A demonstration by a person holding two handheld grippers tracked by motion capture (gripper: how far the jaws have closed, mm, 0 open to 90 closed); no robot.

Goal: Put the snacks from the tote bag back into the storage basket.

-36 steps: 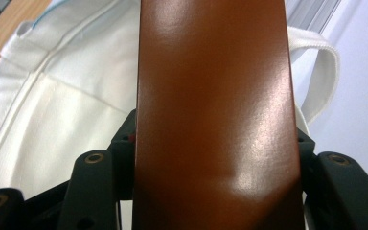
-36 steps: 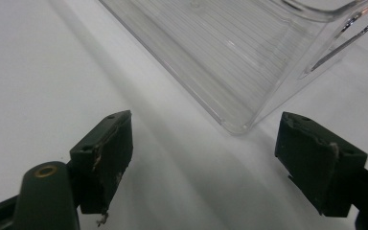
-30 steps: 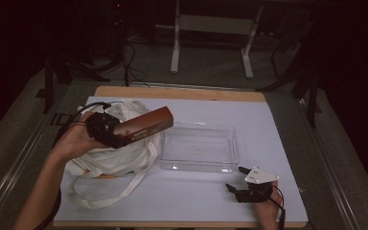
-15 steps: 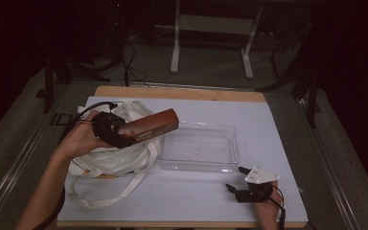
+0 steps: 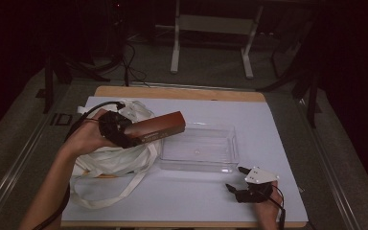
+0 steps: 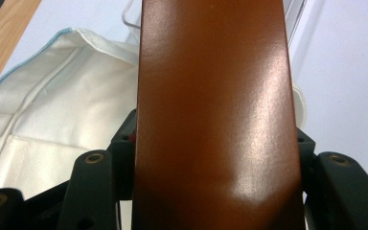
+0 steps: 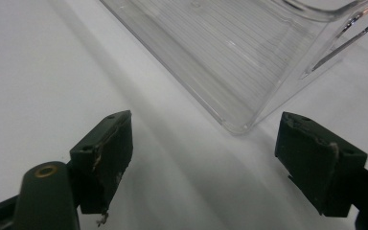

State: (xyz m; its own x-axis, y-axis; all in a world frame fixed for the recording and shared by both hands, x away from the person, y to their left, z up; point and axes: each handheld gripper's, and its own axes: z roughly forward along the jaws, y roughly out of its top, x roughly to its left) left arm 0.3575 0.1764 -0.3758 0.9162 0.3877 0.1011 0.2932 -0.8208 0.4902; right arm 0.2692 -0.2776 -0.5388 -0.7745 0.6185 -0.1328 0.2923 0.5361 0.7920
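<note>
A long brown box (image 5: 155, 128) is held level above the white cloth bag (image 5: 110, 158), with my left gripper (image 5: 127, 139) shut on its near end. Its far end reaches over the left rim of the clear plastic tray (image 5: 199, 149). In the left gripper view the brown box (image 6: 215, 115) runs up between both jaws, which press on its sides, with the white cloth bag (image 6: 52, 124) below it. My right gripper (image 5: 235, 178) rests open on the table near the tray's front right corner. In the right gripper view the tray's corner (image 7: 239, 125) lies just ahead of the open right gripper (image 7: 230, 158).
White paper (image 5: 268, 129) covers the wooden table (image 5: 172, 92). The bag's long straps (image 5: 105, 199) trail toward the front edge. A metal stand (image 5: 211, 28) and cables lie on the dark floor behind the table.
My left gripper has carried the brown box a little to the right, toward the tray. The right gripper has stayed where it was.
</note>
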